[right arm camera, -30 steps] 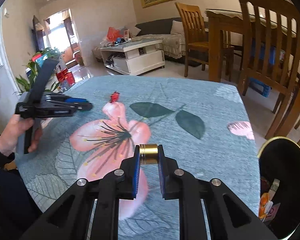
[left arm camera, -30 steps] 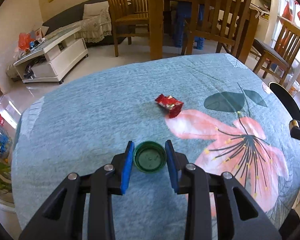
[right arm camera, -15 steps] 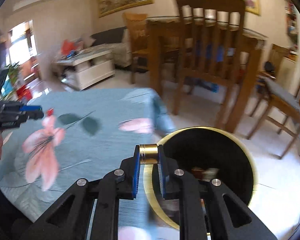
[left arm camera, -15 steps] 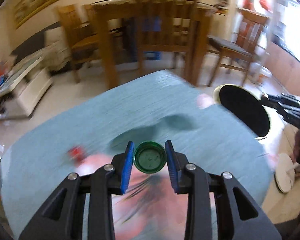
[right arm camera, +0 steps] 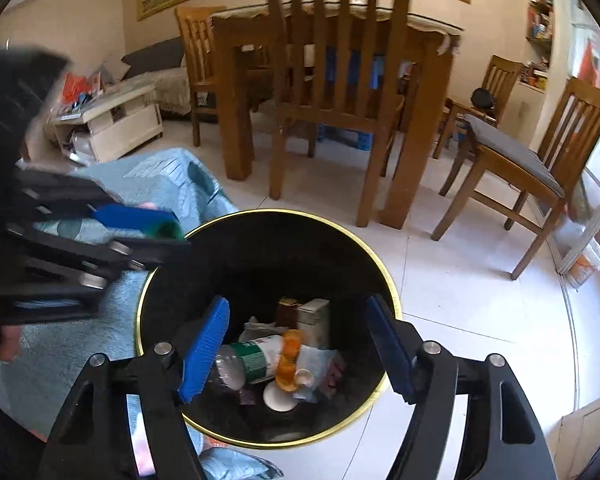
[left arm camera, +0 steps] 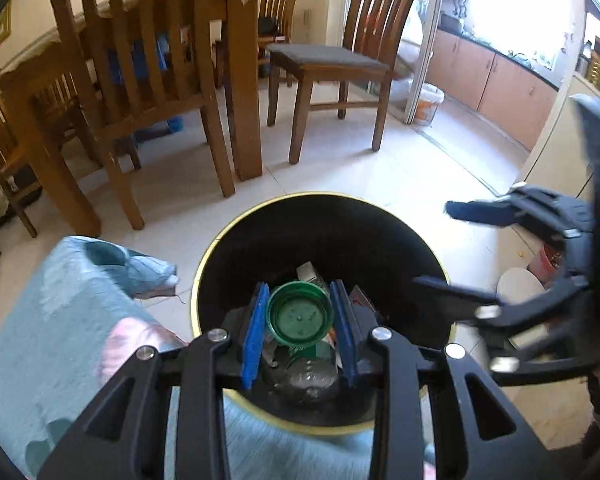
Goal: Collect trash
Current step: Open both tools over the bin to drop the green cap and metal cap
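Counter (left arm camera: 52,320): on the left, draped in a teal cloth with a pink flower print; its corner hangs just beside the bin.
Left tool (left arm camera: 300,320): held over the near part of the bin, its blue pads clamped on either side of a green bottle cap.
Green bottle cap (left arm camera: 300,314): round, its hollow side facing the camera, above the bin's mouth and touching both pads.
Bin (right arm camera: 156,280): black with a gold rim, standing on the white tiled floor against the counter's edge.
Trash in the bin: a clear plastic bottle with a green label (right arm camera: 248,360), an orange wrapper (right arm camera: 288,356), a small carton (right arm camera: 314,320), a white lid (right arm camera: 278,398) and crumpled paper lie at the bottom.
Right tool (right arm camera: 300,346): over the bin's right side, its jaws opening, blue pads wide apart, nothing between them.
Dining set: a wooden table (right arm camera: 416,120) and chairs (left arm camera: 148,80) stand on the far side of the bin.
Cushioned chair (right arm camera: 540,160): far right, by the glass door.
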`<state>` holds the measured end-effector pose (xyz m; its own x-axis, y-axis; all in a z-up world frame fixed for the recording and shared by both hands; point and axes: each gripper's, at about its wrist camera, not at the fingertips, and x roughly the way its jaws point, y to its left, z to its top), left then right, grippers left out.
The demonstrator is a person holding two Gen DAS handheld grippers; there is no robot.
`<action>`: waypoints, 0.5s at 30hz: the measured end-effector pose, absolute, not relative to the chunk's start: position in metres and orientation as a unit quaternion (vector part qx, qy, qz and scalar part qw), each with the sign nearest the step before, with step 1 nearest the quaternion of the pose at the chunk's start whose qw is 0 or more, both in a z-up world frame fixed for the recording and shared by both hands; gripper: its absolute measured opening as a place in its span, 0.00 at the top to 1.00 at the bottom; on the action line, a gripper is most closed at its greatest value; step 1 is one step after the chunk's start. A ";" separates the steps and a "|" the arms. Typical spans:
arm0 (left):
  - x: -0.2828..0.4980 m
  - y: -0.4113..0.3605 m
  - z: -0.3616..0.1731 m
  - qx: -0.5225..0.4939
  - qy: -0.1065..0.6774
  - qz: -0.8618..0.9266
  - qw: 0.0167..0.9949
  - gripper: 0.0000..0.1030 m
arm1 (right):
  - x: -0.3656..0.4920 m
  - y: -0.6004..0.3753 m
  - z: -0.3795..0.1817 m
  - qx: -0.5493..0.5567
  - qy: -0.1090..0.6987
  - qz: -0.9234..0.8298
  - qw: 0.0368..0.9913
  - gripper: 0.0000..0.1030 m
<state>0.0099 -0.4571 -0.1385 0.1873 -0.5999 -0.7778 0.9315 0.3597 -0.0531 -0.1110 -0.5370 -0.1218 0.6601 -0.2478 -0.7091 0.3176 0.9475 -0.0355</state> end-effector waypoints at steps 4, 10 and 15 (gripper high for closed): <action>0.017 -0.470 -0.153 0.210 0.390 -0.518 0.732 0.51 | -0.132 -0.556 -0.115 0.068 0.361 -0.171 0.914 0.23; 0.025 -0.471 -0.151 0.191 0.392 -0.508 0.743 0.03 | -0.149 -0.560 -0.111 0.095 0.343 -0.175 0.918 0.22; 0.015 -0.416 -0.118 0.158 0.357 -0.495 0.776 0.03 | -0.155 -0.544 -0.098 0.107 0.322 -0.161 0.927 0.19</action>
